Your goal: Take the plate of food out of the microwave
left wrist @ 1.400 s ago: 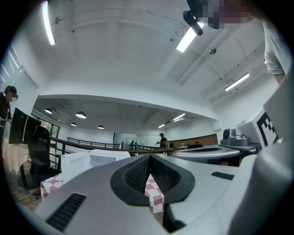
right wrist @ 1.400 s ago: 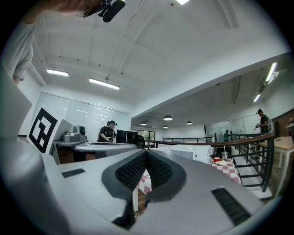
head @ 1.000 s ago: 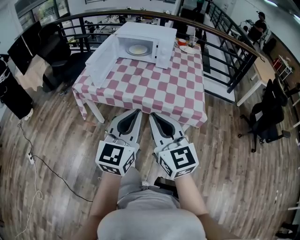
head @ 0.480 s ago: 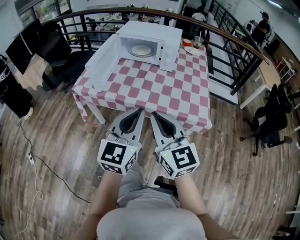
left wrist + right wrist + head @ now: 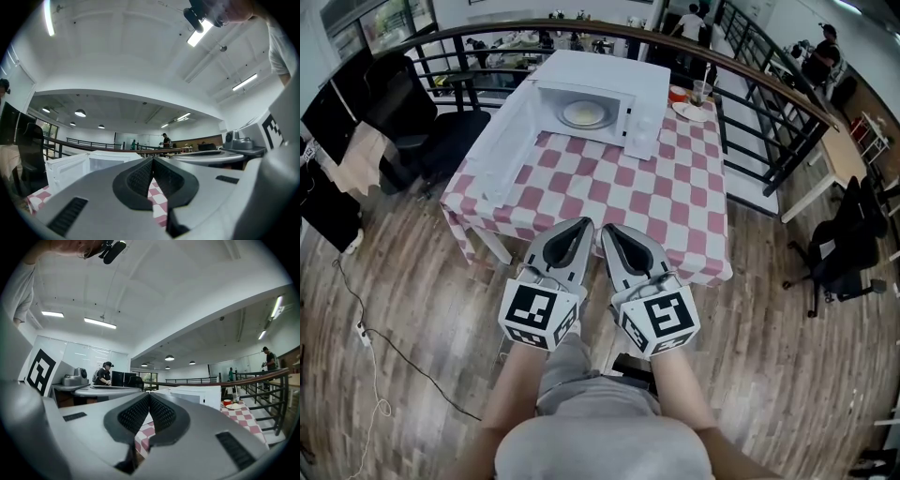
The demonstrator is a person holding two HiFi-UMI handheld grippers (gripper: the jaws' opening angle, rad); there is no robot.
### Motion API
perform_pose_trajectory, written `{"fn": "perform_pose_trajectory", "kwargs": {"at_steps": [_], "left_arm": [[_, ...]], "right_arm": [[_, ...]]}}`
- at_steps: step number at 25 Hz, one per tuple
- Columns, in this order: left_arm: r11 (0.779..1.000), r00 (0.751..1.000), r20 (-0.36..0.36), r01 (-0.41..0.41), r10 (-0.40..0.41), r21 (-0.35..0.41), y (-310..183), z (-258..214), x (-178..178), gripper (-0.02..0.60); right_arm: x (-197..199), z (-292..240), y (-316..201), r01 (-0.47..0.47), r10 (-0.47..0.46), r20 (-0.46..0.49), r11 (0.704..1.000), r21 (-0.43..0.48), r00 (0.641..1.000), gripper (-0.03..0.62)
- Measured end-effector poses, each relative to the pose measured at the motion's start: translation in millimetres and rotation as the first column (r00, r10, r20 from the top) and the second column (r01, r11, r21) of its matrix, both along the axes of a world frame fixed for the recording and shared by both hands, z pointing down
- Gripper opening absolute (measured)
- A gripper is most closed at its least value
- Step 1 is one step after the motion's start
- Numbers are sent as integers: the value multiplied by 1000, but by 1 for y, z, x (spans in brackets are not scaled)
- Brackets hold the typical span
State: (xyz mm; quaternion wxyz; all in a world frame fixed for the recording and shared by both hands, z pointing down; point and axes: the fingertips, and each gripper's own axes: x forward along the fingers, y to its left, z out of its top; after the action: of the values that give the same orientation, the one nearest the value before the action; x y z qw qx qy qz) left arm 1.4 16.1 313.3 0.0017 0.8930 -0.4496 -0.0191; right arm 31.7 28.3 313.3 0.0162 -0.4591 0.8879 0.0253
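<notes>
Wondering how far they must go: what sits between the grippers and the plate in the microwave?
Head view: only bare checkered tablecloth separates the left gripper and right gripper from the plate in the open microwave.

Bright, even indoor light; heavy fisheye bend.
Strip lights [image 5: 197, 37] on the ceiling above the left gripper [image 5: 153, 159] burn out to plain white, and more of them glow over the right gripper [image 5: 149, 394]. The checked table [image 5: 656, 187] ahead of the jaws is evenly lit, with only soft shadow. The gripper bodies up close look smeared, while the far room is sharper. Straight lines bow towards the edges, and both gripper views sit inside a black round border.
</notes>
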Motion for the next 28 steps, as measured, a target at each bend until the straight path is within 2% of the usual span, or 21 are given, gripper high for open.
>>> {"fn": "perform_pose_trajectory", "kwargs": {"at_steps": [17,28], "left_arm": [[998,998,-17,-60,60,-21,-130,5,-32,3],[993,994,-18,-106,106,-48,-190,12,-45,2]], "right_arm": [[-28,9,-122,-68,67,-40,997,-23,997,26],[-41,13,-181,-116,114,-41,992,-43,993,26]]}}
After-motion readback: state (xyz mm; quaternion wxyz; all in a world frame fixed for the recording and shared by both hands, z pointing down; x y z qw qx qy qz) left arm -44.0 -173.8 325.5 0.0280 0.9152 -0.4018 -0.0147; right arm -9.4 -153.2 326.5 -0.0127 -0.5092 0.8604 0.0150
